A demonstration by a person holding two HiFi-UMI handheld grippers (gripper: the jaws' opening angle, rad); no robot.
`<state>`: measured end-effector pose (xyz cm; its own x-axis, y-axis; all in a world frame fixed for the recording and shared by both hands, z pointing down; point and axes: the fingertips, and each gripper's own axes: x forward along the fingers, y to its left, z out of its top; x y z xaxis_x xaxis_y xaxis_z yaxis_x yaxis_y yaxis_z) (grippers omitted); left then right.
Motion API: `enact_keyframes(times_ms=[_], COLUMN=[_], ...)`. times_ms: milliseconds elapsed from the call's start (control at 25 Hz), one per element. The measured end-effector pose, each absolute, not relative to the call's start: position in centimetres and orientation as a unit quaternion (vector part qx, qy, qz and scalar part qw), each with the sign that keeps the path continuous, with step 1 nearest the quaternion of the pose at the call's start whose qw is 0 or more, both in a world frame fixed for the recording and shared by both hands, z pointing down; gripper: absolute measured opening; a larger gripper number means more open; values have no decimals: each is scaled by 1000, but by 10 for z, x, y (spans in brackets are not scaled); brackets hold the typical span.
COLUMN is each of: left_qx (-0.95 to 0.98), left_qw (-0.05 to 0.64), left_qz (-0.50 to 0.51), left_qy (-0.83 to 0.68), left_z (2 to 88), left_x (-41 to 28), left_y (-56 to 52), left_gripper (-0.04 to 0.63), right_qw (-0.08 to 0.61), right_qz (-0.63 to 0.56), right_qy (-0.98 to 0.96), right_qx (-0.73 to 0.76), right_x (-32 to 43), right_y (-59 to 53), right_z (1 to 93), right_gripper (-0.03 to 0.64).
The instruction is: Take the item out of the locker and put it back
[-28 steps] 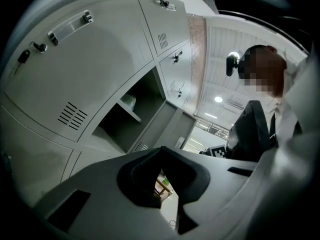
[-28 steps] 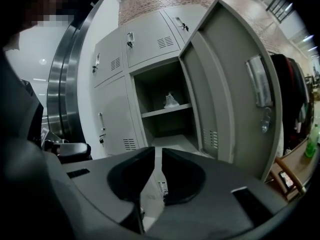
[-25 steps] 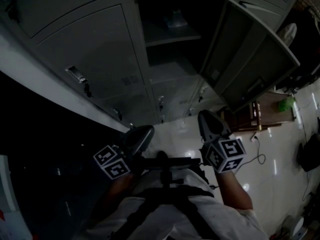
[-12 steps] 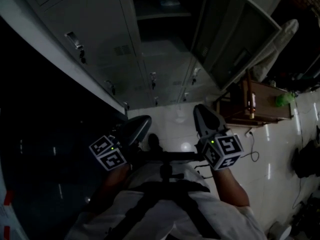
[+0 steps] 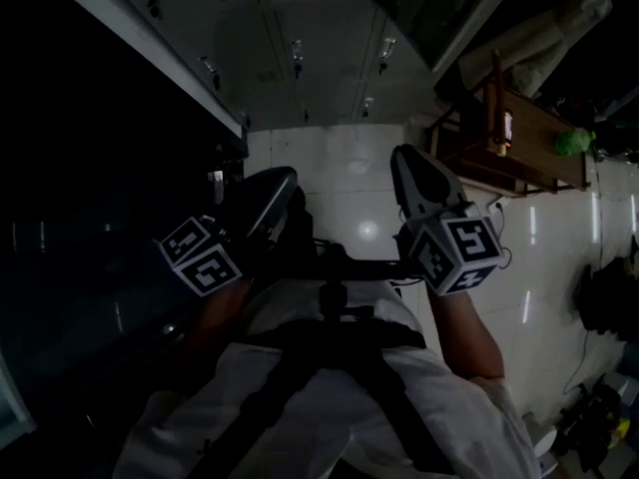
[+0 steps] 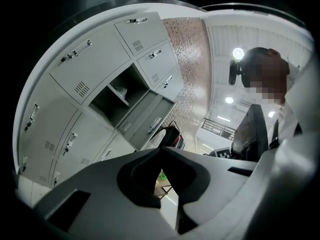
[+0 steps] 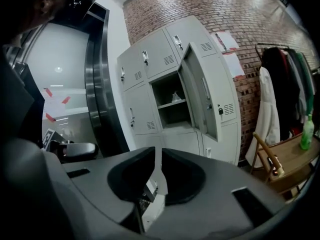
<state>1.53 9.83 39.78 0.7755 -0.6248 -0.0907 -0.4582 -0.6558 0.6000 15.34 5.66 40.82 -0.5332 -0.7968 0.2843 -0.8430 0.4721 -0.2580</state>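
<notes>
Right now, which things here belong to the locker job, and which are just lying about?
Job: open locker, its door, pale item inside.
Lying about: wooden table, green bottle, hanging coats, taped-up papers.

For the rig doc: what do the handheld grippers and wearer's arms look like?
The left gripper and right gripper have grey moulded shells, dark scooped jaws, and a white cube of black square markers each. White short-sleeved shirt, dark harness straps.
</notes>
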Motion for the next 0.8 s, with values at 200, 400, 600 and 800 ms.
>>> enact_keyframes(times_ms=[200,400,600,800], left_qx=[900,907,909,908], left_qw=[276,271,273,277], left_qz=[-146,-142,-137,-135], left_qy=[-304,-289,-283,-283], left_z=[393,386,385,385], left_x=[24,33,27,6], left_y=[124,131,135,140], left_gripper=[-6,-6,-6,-6], right_qw=[57,49,43,43], right_qz=[184,180,185,189], right_qy=[-860,-860,-857,-859], right_qx=[472,475,478,474], right_x=[156,159,153,129], right_y=[83,92,95,100], right_z=[402,396,397,397], right_gripper=[34,34,34,34])
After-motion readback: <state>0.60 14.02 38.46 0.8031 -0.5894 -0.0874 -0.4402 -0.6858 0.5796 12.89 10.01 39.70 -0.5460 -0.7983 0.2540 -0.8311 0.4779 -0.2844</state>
